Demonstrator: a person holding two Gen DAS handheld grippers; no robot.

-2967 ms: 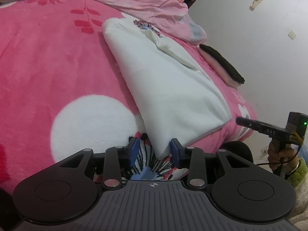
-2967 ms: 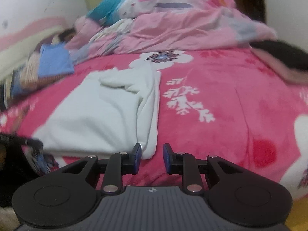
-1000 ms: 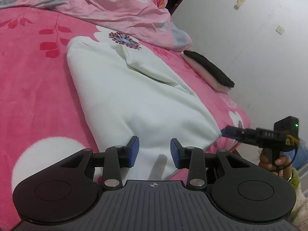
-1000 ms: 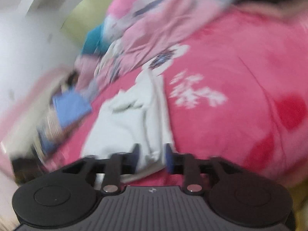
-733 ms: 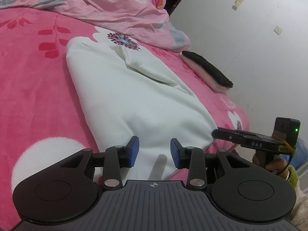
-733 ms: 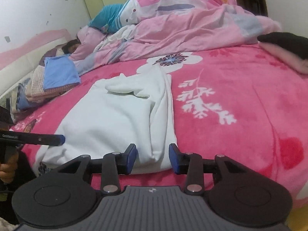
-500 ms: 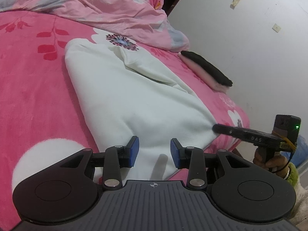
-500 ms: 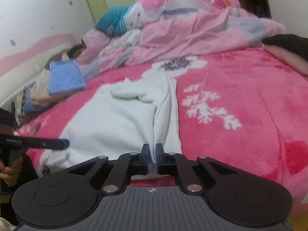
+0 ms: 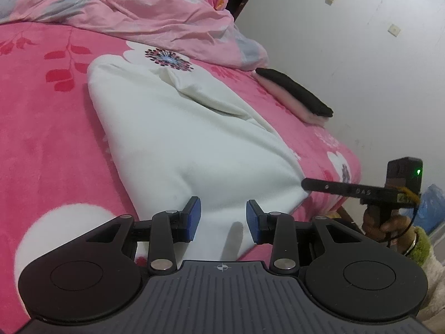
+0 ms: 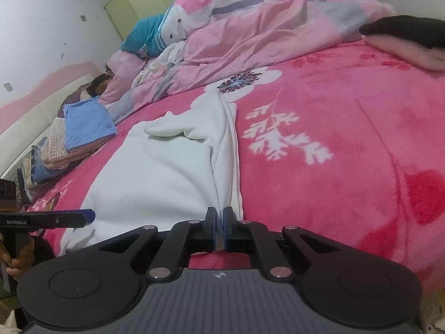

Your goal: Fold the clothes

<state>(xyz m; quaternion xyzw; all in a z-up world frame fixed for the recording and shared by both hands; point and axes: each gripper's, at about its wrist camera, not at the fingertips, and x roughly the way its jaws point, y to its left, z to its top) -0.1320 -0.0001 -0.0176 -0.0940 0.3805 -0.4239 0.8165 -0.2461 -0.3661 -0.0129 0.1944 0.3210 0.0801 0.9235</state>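
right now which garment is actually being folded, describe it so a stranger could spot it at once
Start at the bed's pink flowered blanket, below the heaped pink duvet. In its middle lies the white garment, spread flat with one sleeve folded across its top, its near corner pinched in the right gripper. It is the only plain white piece lying open; the folded clothes by the headboard are blue and checked.

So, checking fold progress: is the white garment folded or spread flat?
Partly folded: the white garment lies doubled lengthwise, layered edges stacked along one side.

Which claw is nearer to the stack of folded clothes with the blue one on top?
Left. The left claw is beside the folded stack; the right claw pinches the white garment farther away.
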